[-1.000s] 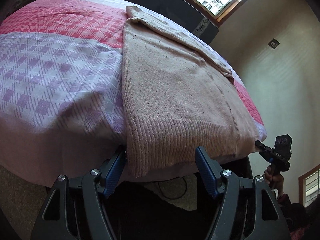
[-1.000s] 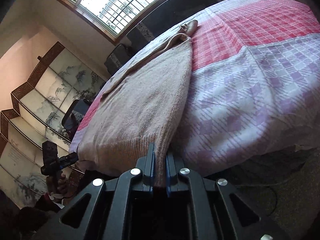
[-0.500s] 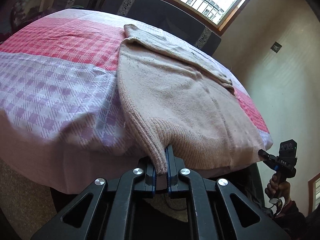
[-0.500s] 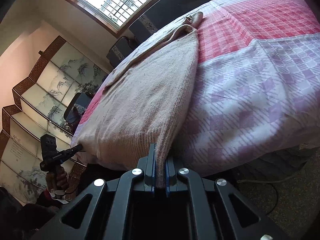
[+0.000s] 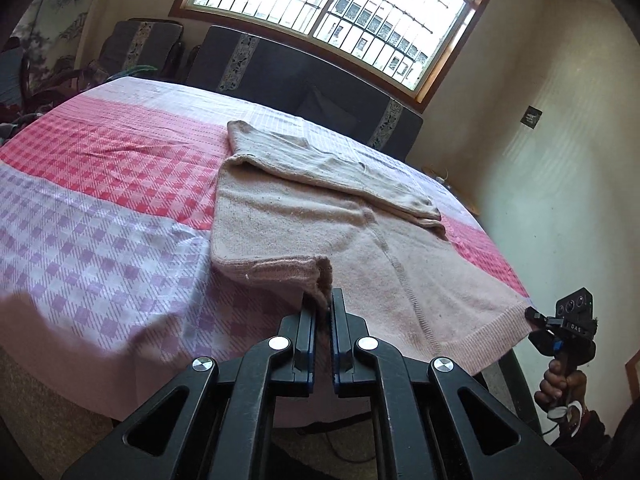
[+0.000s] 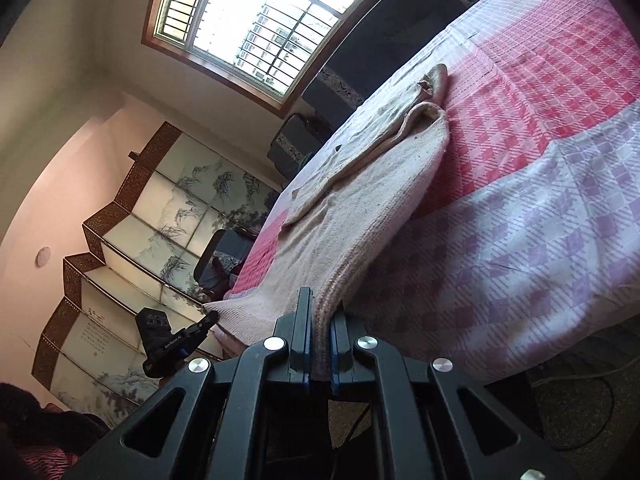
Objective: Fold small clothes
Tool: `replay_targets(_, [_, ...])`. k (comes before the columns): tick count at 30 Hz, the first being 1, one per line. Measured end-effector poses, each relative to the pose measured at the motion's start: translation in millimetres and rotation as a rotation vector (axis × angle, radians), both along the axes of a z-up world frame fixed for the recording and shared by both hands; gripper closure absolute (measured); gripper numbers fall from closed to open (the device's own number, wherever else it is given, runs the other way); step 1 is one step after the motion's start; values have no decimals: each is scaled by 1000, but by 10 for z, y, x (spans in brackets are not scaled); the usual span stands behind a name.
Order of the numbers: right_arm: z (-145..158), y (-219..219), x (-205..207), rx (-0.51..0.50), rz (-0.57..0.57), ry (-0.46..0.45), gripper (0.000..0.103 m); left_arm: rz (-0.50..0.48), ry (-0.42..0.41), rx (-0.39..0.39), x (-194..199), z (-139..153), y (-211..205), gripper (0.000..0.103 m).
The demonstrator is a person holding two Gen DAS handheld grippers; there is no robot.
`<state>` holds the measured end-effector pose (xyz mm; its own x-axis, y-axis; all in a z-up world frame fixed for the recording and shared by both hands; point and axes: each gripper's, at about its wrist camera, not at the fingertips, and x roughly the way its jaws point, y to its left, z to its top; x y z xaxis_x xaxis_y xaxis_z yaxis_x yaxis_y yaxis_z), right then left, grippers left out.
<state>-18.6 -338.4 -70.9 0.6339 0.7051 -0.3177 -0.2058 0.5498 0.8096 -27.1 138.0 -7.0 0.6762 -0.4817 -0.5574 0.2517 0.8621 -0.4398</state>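
Note:
A beige knit sweater lies flat on the pink and lilac checked bed cover, its sleeves folded across the chest. My left gripper is shut on the near left corner of the ribbed hem, which is lifted and curls back over the body. In the right wrist view my right gripper is shut on the other hem corner of the sweater. Each gripper also shows in the other view: the right gripper, held by a hand, and the left gripper.
A dark cushioned bench runs along the far side of the bed under a barred window. A painted folding screen stands on the left side of the right wrist view. Cables lie on the floor below the bed edge.
The left jaws closed on the hem corner, then rose with it. Both grippers lifted, so the hem that hung over the bed edge is now raised above the cover.

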Motion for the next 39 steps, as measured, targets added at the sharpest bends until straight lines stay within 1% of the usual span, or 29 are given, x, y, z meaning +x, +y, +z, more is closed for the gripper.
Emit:
replay_targets(2, [40, -4, 13, 13, 4, -11, 96, 5, -10, 24, 19, 32, -22, 98])
replay_targets(9, [112, -5, 77, -12, 17, -17, 96, 33, -45, 98, 29, 101, -106, 98])
replay_targets(14, [119, -4, 91, -4, 14, -12, 96, 59, -73, 107, 14, 122, -84, 99])
replay_targets(16, [138, 5, 100, 2, 13, -14, 96, 68, -85, 132, 8, 148, -93, 99])
replay_targets(20, [206, 24, 151, 20, 12, -24, 96, 83, -112, 149, 37, 238, -110, 99])
replay_targets(28, [415, 24, 363, 24, 7, -58, 96, 96, -152, 191, 213, 432, -241, 99])
replay_targets(39, [638, -1, 723, 5, -10, -83, 96, 142, -178, 230, 502, 574, -299, 99])
